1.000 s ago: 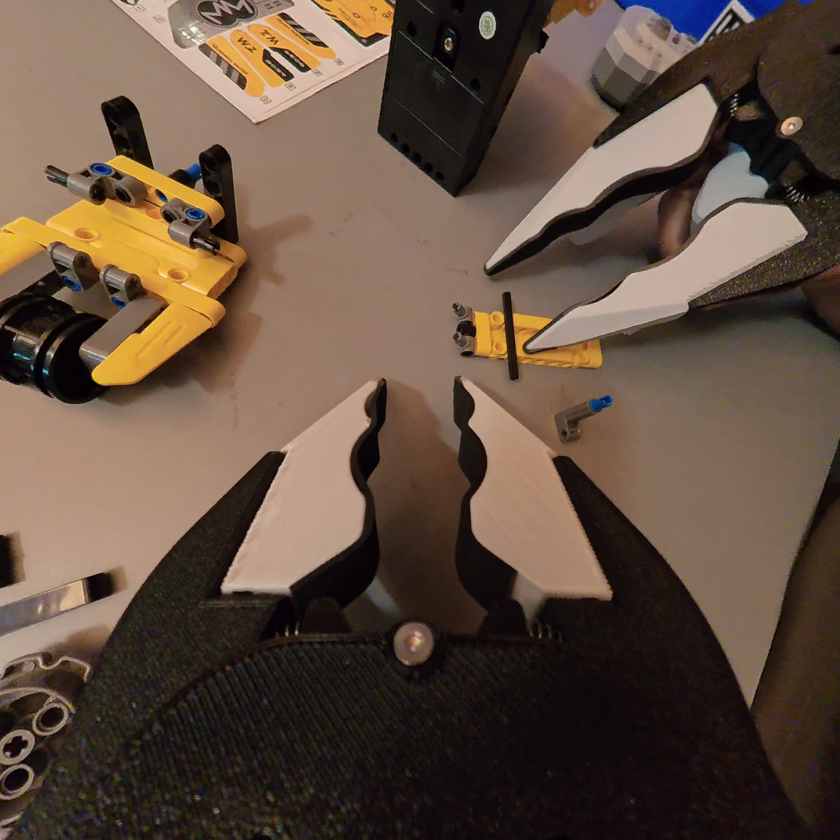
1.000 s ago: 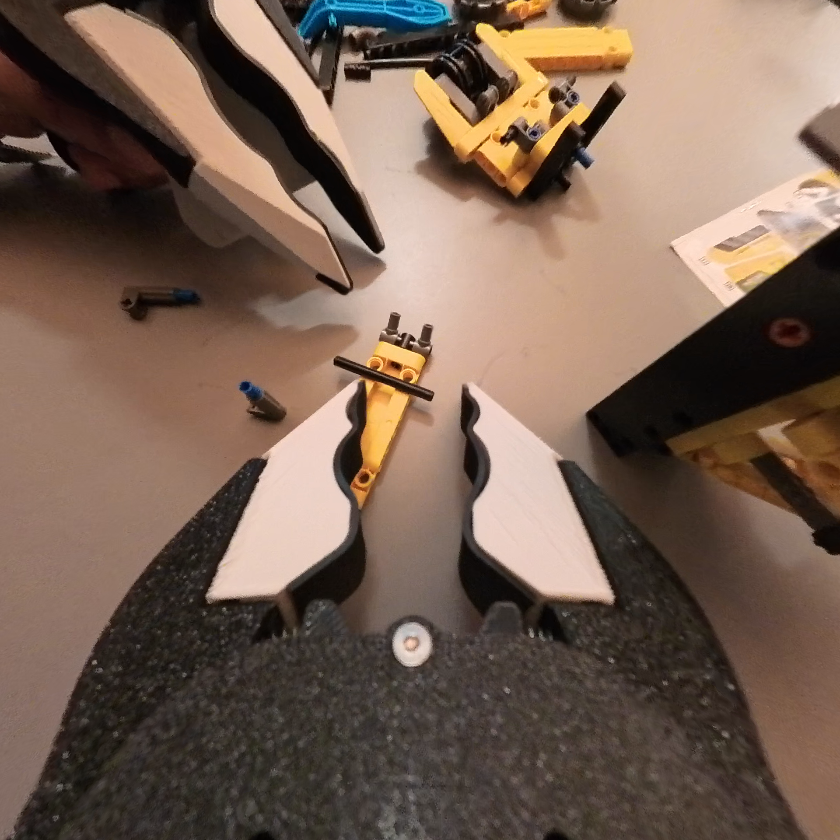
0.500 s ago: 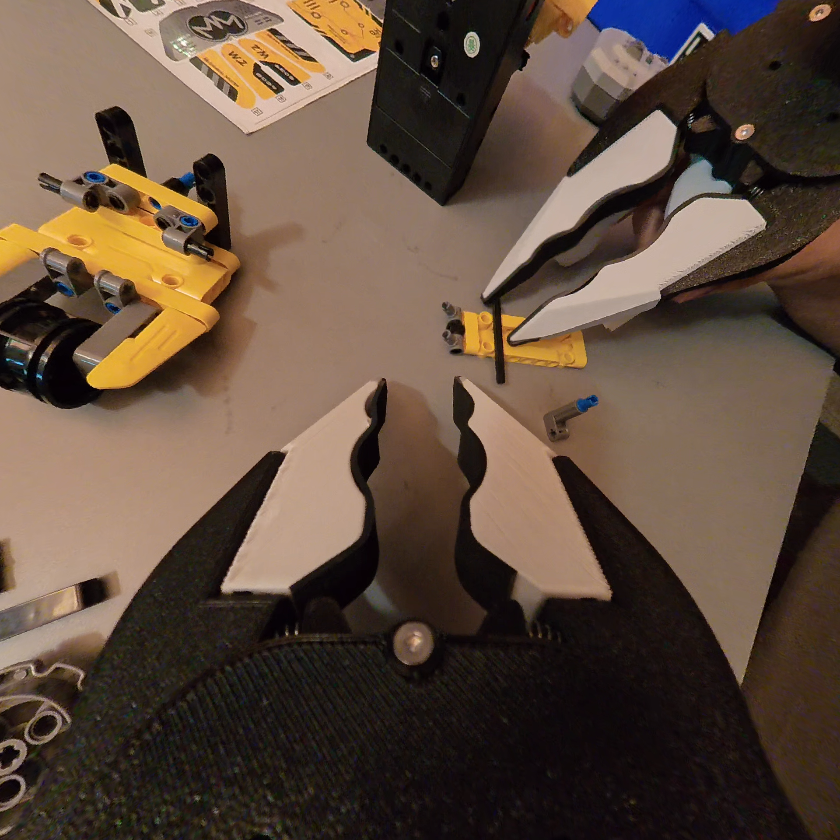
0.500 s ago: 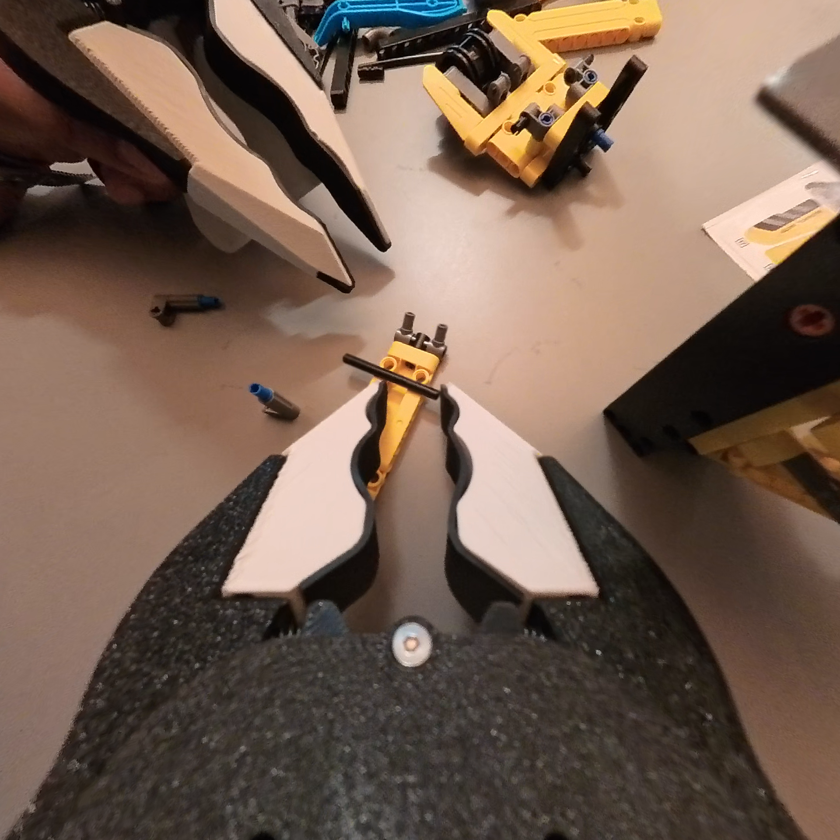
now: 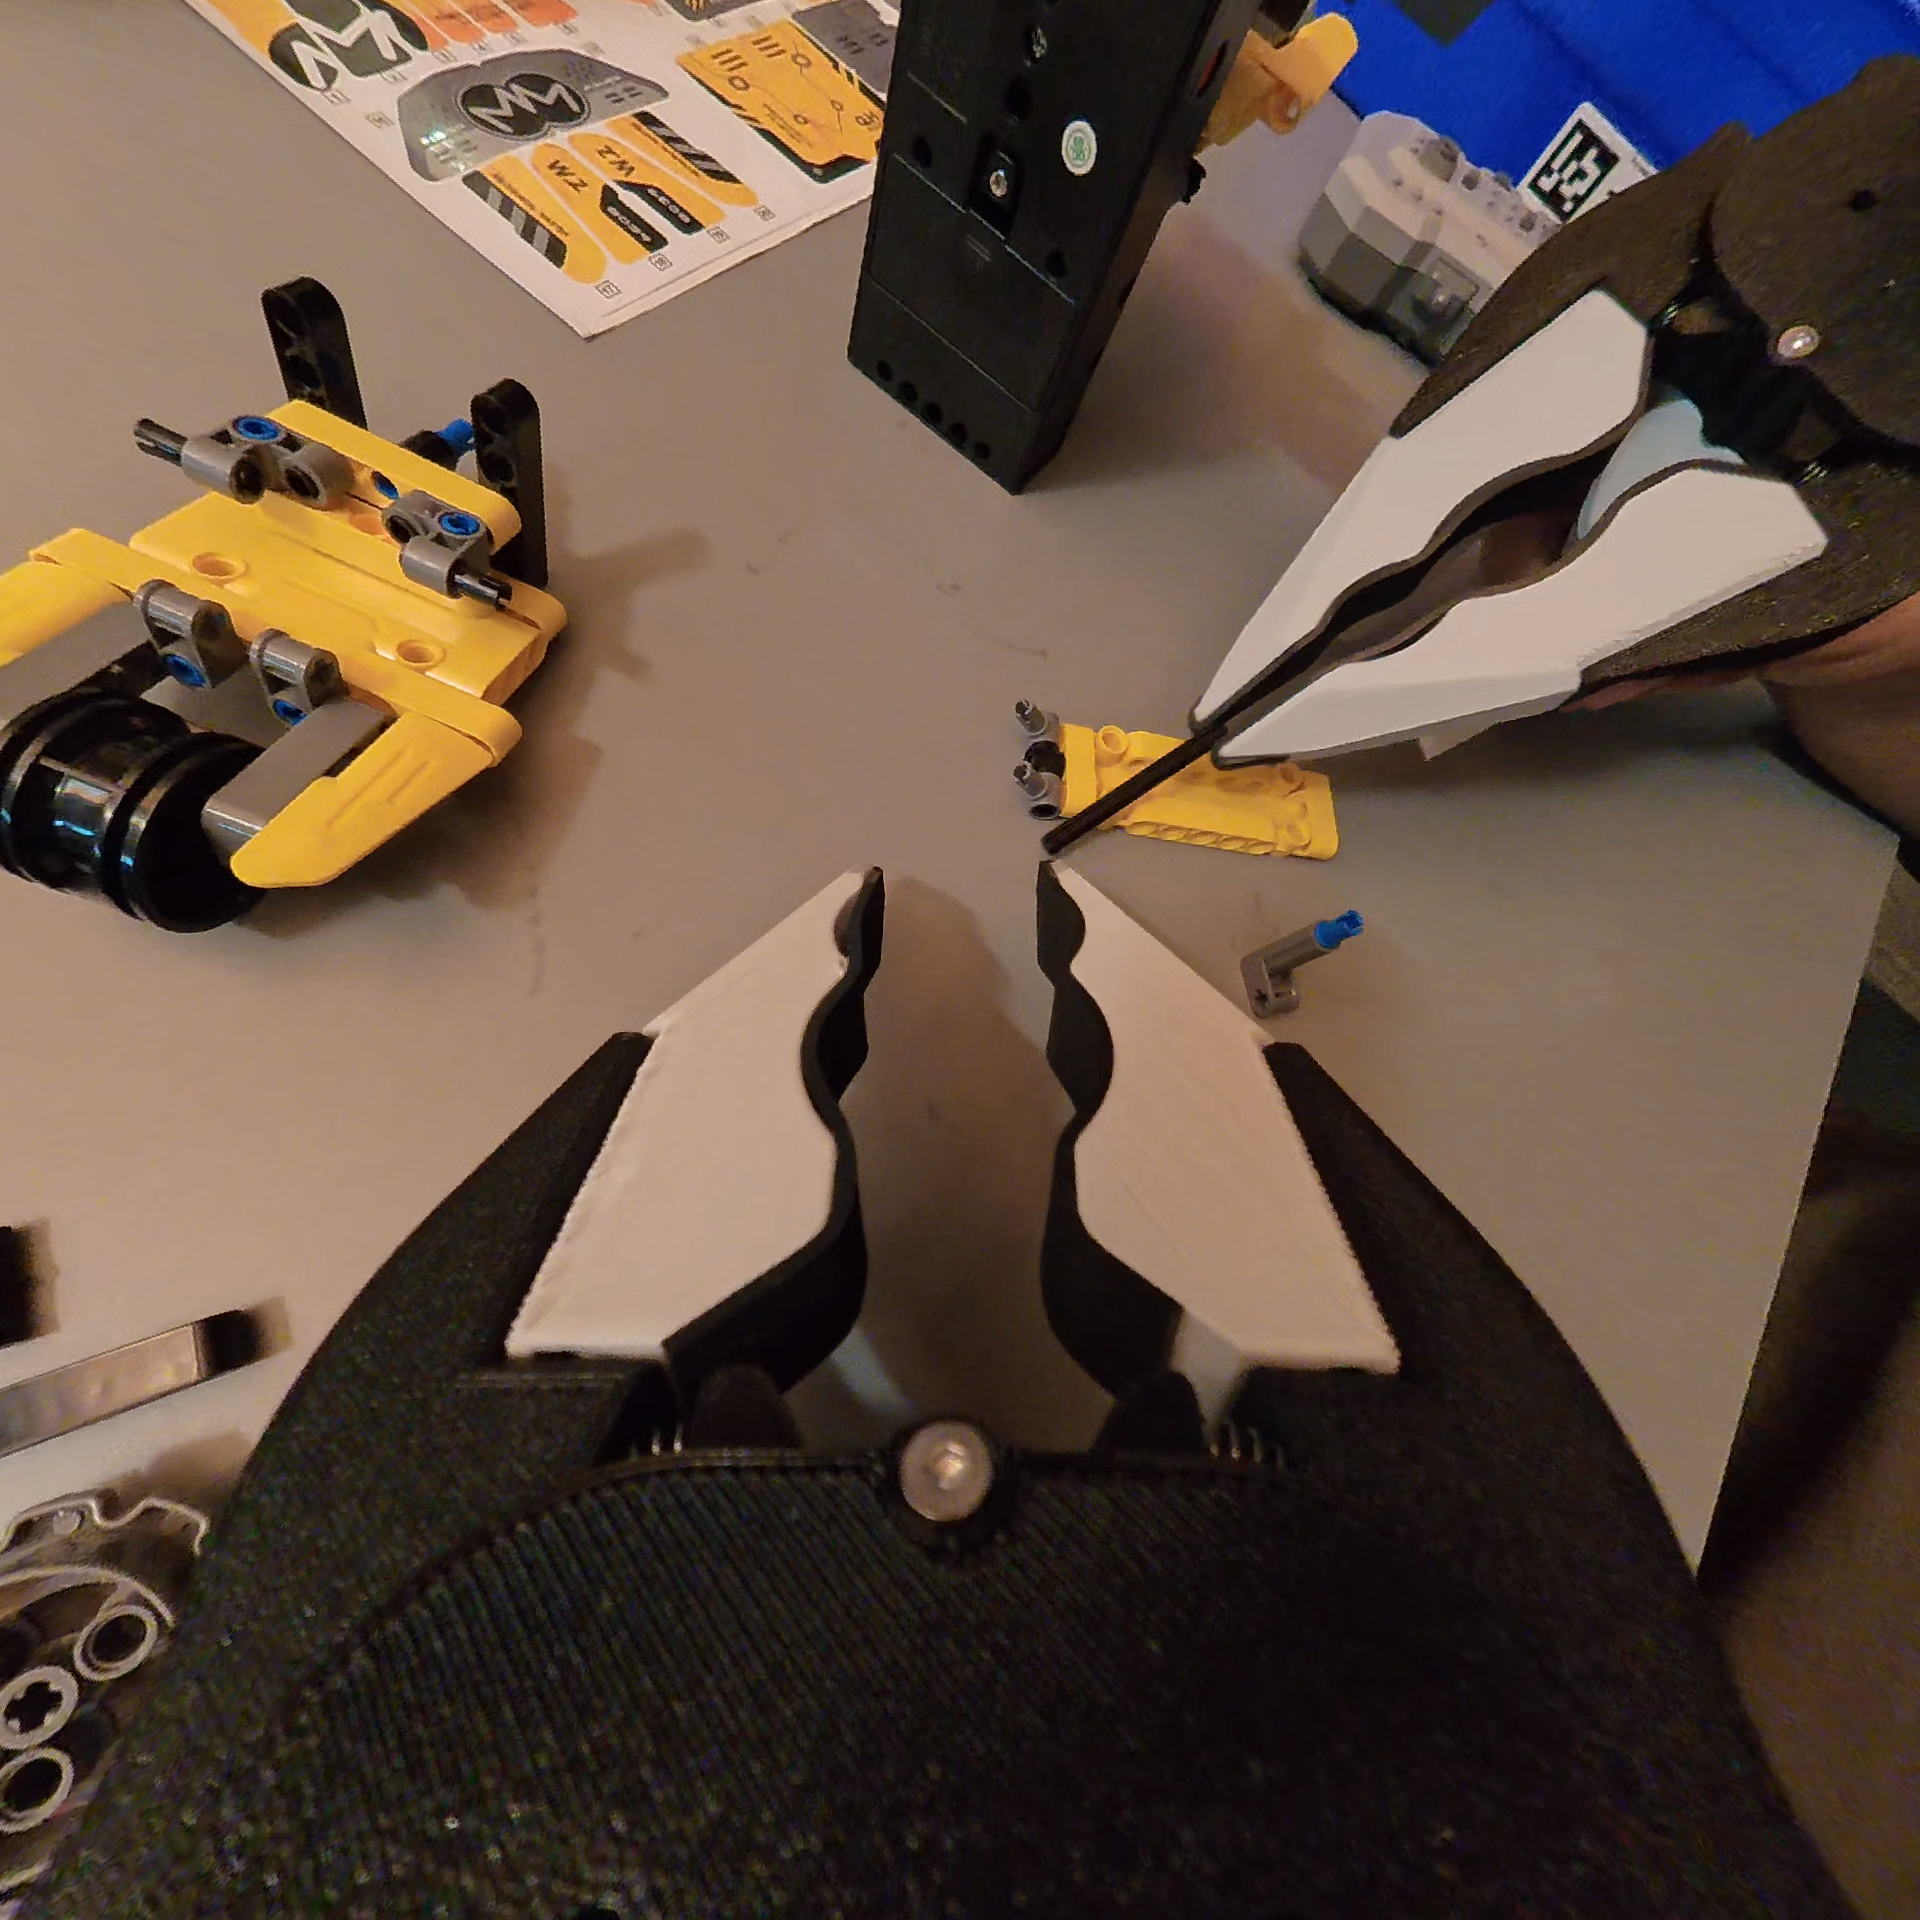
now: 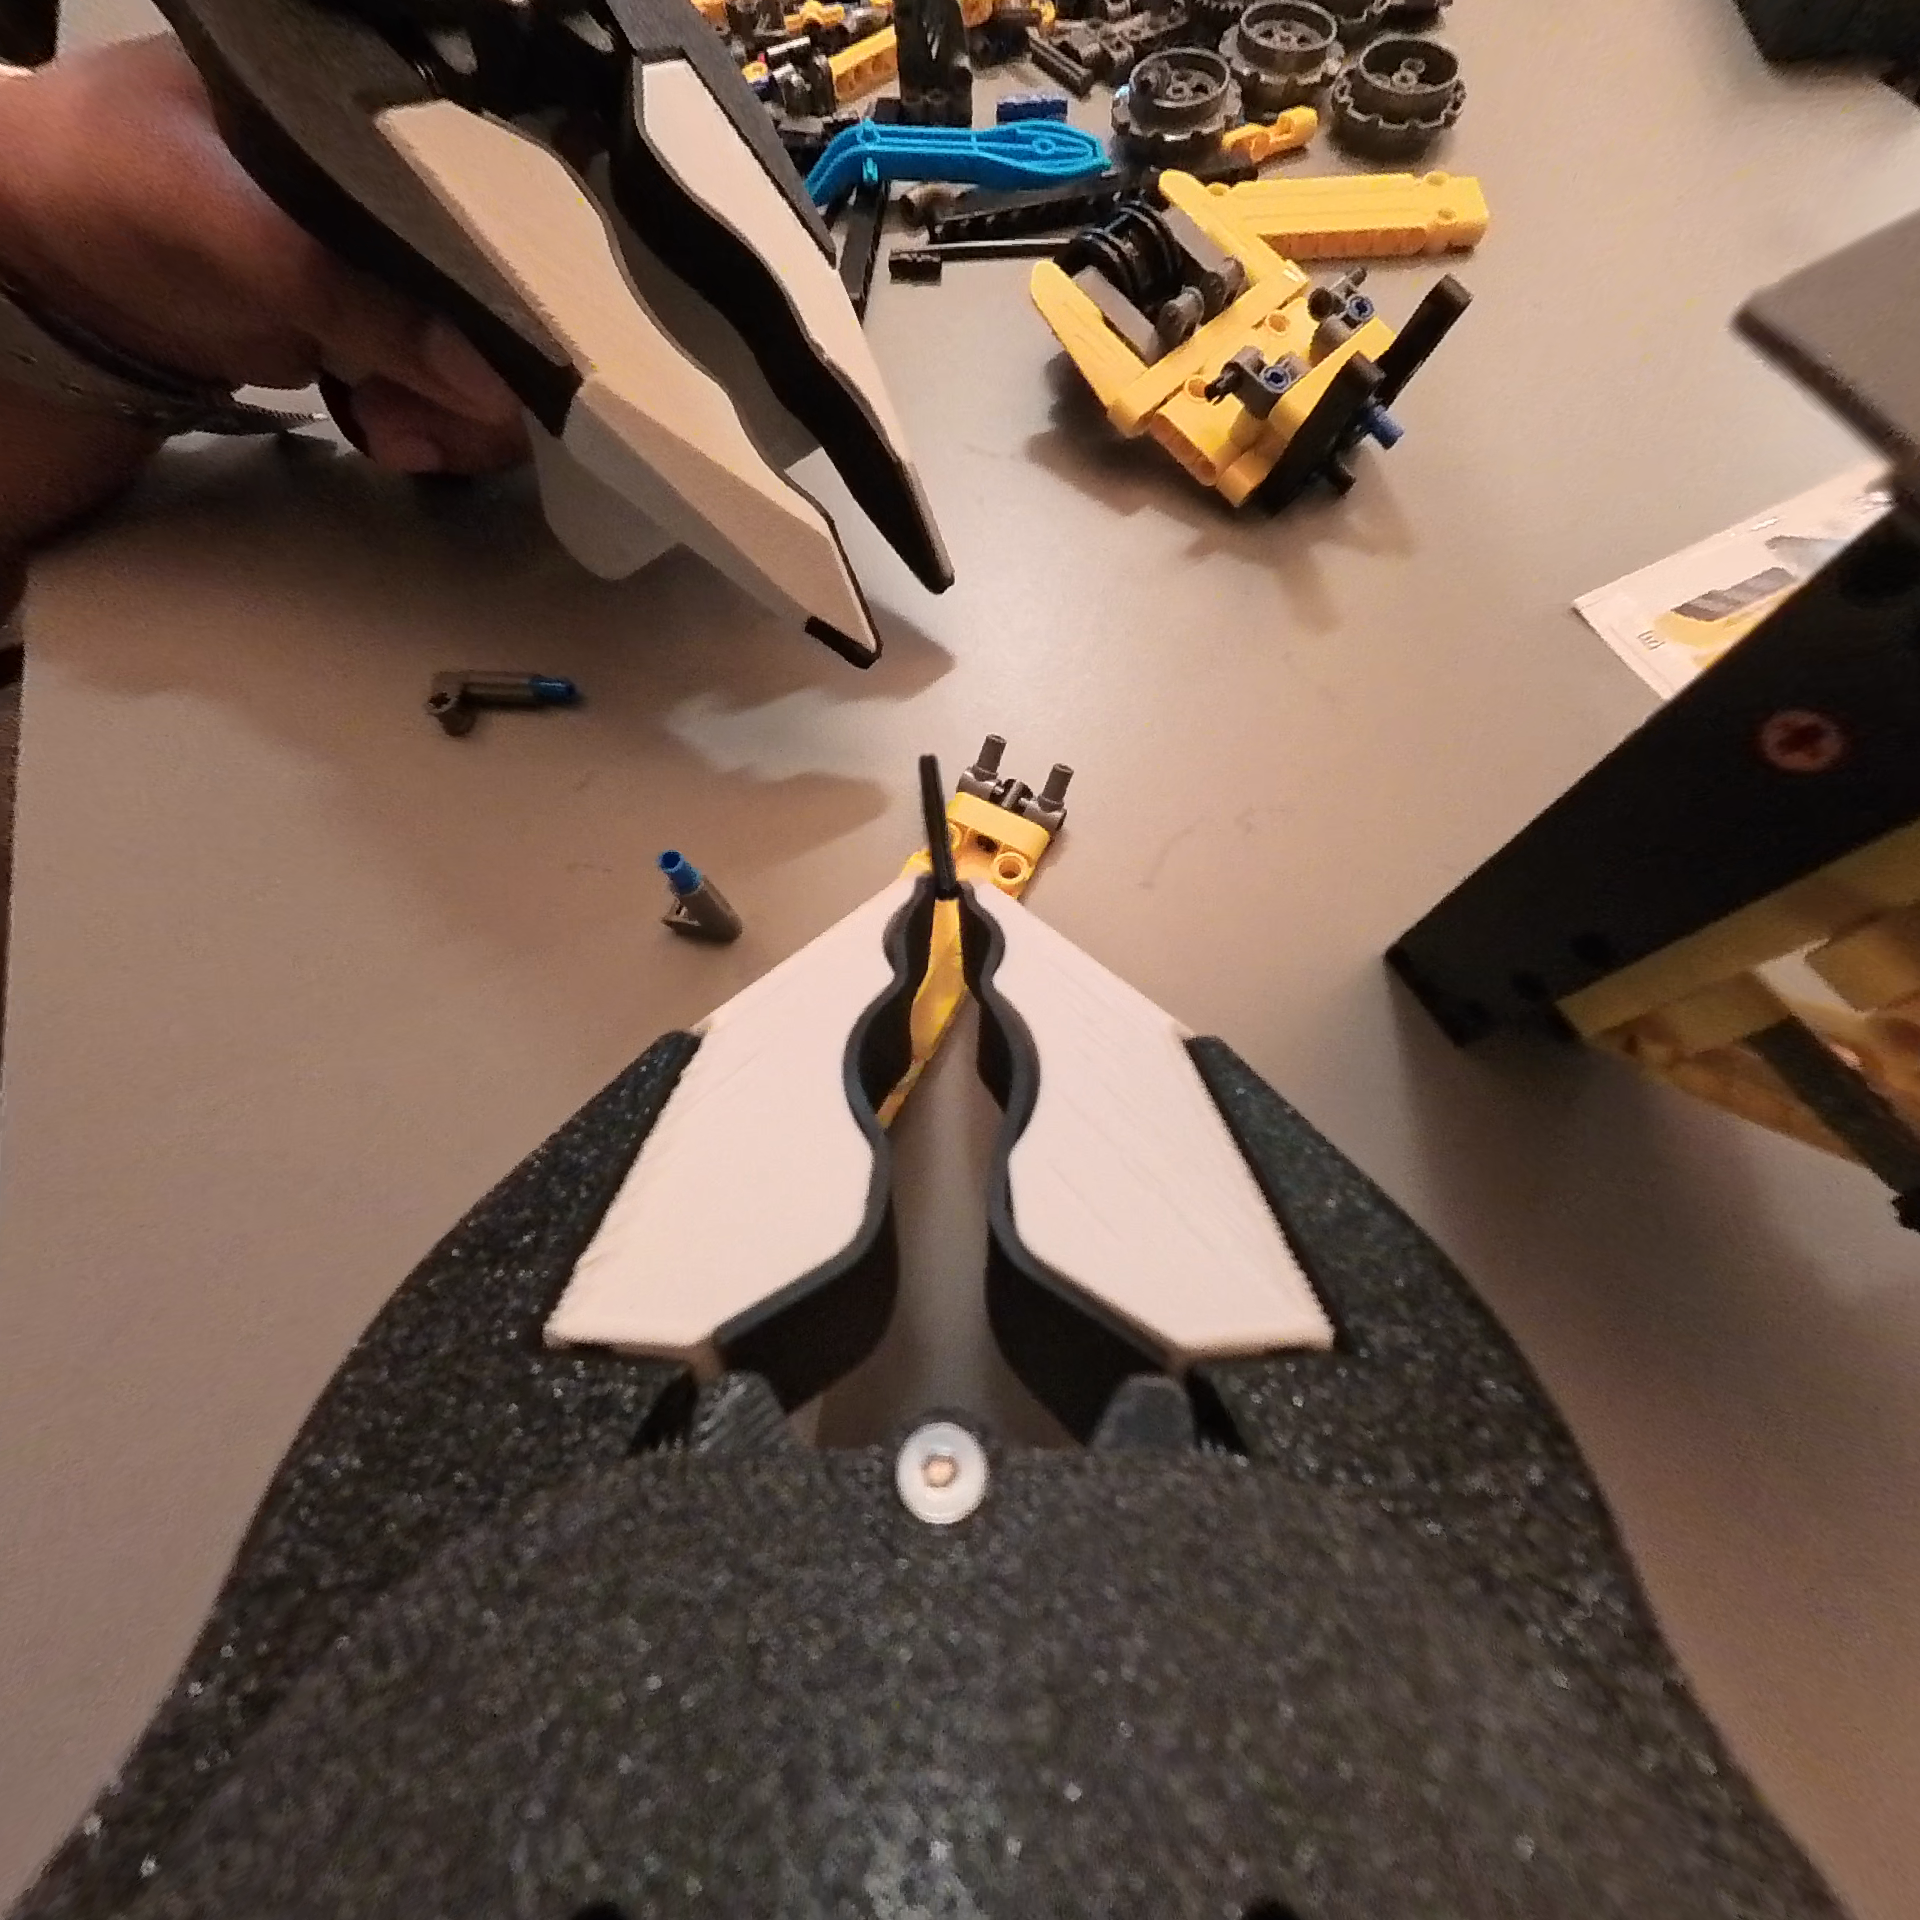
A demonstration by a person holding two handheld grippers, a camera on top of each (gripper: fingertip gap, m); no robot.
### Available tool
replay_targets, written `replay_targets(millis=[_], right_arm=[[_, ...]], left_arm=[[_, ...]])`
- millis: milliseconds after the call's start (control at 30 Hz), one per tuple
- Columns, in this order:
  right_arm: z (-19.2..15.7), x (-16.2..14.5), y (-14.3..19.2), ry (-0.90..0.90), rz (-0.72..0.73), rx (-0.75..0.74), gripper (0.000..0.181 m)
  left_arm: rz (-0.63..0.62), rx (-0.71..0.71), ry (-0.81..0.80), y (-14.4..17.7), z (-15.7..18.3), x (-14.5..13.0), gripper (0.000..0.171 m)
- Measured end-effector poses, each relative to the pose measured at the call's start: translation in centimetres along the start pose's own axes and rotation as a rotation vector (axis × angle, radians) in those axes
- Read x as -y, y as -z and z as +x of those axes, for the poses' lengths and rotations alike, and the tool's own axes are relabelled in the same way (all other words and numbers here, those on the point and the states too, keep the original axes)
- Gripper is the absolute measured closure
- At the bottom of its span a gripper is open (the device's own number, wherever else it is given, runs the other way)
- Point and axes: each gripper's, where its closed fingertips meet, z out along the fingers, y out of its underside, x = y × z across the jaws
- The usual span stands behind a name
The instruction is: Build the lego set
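The grey table [image 5: 727, 260] carries everything. Toward its far edge stands a tall black box [image 5: 997, 229] beside a printed sheet [image 5: 582, 135]; toward the left edge sits a yellow wheeled model [image 5: 270, 634]. A pile of loose parts [image 6: 1195, 94] lies beyond it in the right wrist view.

The left gripper [image 5: 958, 883] hovers empty, fingers moderately apart, over bare table. The right gripper [image 6: 948, 894] has its fingers closed onto one end of a thin black rod [image 5: 1127, 795], which slants down over a flat yellow plate [image 5: 1195, 800] near the right edge.

The pinch is at the very tips on a slim rod: it may well pivot or slip out, or drag the light plate toward the grey and blue pin [image 5: 1294, 956].
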Motion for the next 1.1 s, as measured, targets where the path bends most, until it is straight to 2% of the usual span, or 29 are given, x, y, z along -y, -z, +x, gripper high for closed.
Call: replay_targets(millis=[300, 1100], right_arm=[[-0.1, 0.8, 0.9, -0.032, 0.066, 0.028, 0.178], [0.2, 1.4, 1.8, -0.007, 0.108, 0.002, 0.178]], left_arm=[[0.009, 0.011, -0.007, 0.1, -0.1, 0.1, 0.146], [-0.008, 0.023, -0.023, -0.1, 0.0, -0.1, 0.145]])
